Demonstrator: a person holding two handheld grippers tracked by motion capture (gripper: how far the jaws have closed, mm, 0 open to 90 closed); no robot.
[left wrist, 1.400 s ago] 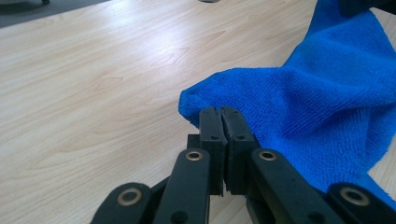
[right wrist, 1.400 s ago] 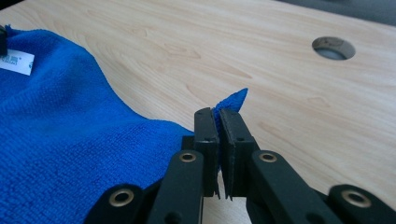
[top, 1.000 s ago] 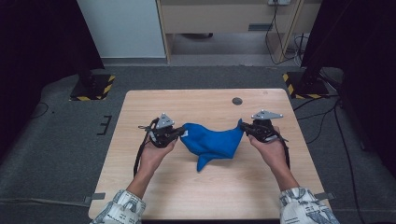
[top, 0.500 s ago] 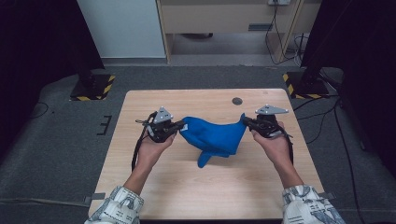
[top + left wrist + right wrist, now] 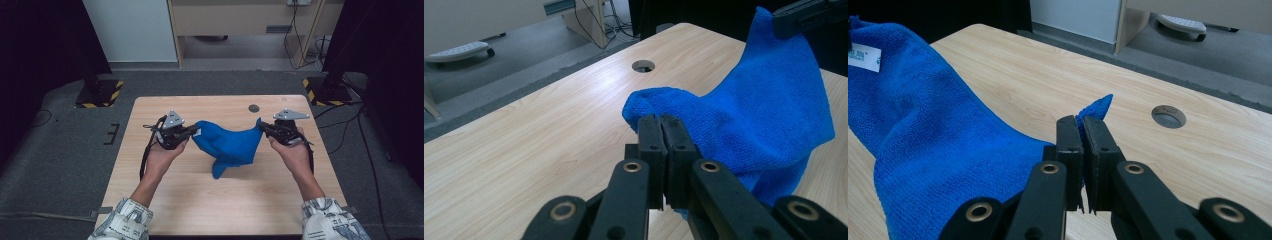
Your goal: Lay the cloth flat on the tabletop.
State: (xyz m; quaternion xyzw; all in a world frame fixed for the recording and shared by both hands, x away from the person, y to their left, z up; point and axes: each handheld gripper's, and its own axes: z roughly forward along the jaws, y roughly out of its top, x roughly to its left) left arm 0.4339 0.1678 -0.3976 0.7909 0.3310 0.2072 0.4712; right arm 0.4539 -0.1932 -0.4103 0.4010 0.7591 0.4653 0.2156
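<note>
Step in hand: spreading a blue cloth (image 5: pixel 227 145) between two tools above the worktop (image 5: pixel 165 200). All positions below are given relative to the cloth.

Left tool (image 5: pixel 192 132): it stands at the cloth's left end. In the left gripper view the jaws are pressed together with a bunched corner of the cloth (image 5: pixel 769 115) clamped between them, and the fabric bulges just past the pads. A white label (image 5: pixel 864 54) sits near this corner, as the right gripper view shows.

Right tool (image 5: pixel 261 127): it stands at the cloth's right end. In the right gripper view the jaws are closed on a thin edge, and a small pointed tip of the cloth (image 5: pixel 933 150) sticks up beyond the pads.

Cloth: it hangs between the two tools, its top edge sagging in the middle. A folded tail droops from its lower centre toward the person; whether that tail touches the worktop cannot be told. A round cable hole (image 5: pixel 254 108) lies beyond the cloth, nearer its right end, and apart from it.

Judgement of progress: both corners are secured, but the cloth is not yet flat or taut.

Next move calls for:
1. Keep both grips firm; the right tool holds very little fabric and could slip.
2. Draw the two ends apart evenly until the sag is gone.
3. Let the drooping tail unfold before lowering the cloth flat.
</note>
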